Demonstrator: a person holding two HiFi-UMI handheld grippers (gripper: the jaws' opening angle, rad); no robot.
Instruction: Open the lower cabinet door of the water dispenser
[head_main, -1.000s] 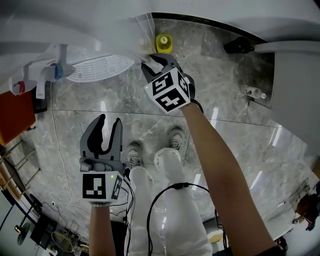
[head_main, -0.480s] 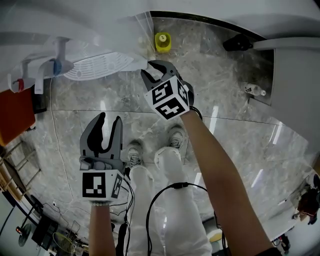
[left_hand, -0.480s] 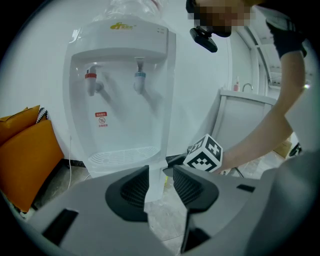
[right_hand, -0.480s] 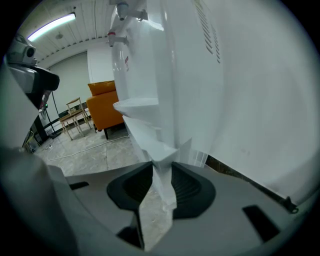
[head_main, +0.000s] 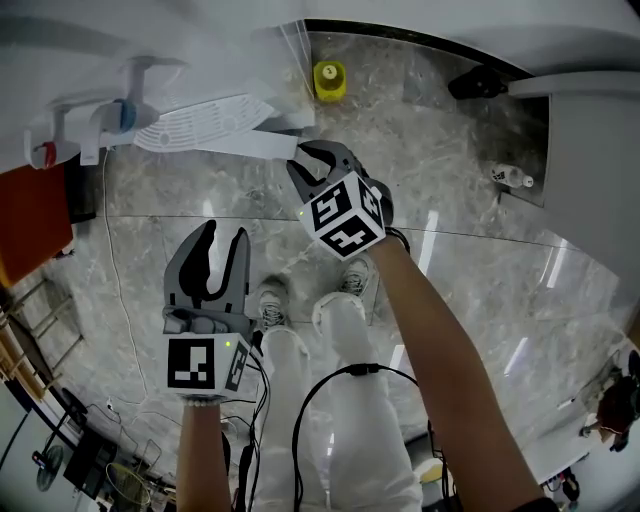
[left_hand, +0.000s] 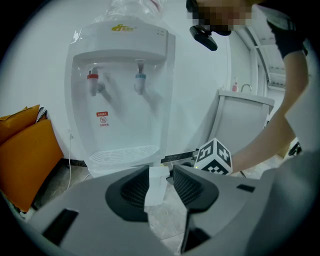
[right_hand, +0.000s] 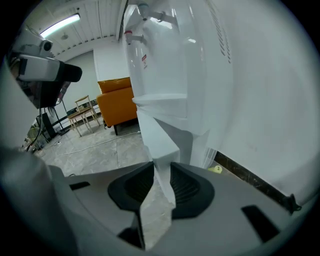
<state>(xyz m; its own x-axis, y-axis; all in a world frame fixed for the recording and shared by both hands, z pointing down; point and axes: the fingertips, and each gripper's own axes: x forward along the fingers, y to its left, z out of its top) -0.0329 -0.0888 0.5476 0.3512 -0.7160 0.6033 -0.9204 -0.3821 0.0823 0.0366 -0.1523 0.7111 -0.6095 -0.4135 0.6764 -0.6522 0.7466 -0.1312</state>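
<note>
The white water dispenser (head_main: 150, 60) stands at the upper left of the head view, with red and blue taps over a drip tray (head_main: 200, 125). Its lower cabinet door (head_main: 255, 147) is swung partway out below the tray. My right gripper (head_main: 315, 160) holds the door's free edge (right_hand: 160, 140); its jaws are closing, and both pads press on the thin white panel. My left gripper (head_main: 212, 250) hangs open over the floor, nearer to me, with nothing in it. Through its jaws (left_hand: 161, 187) I see the dispenser (left_hand: 120, 75) and the door (left_hand: 157, 182) farther off.
A yellow object (head_main: 329, 80) lies on the floor by the wall behind the dispenser. An orange sofa (left_hand: 25, 150) sits left of it, and a cord (head_main: 110, 260) runs across the marble floor. A white cabinet (head_main: 590, 150) stands at right. My shoes (head_main: 270, 300) are below the grippers.
My right gripper has drawn back toward me with the door's edge, and the door has swung out from the dispenser. The left gripper has stayed put.
</note>
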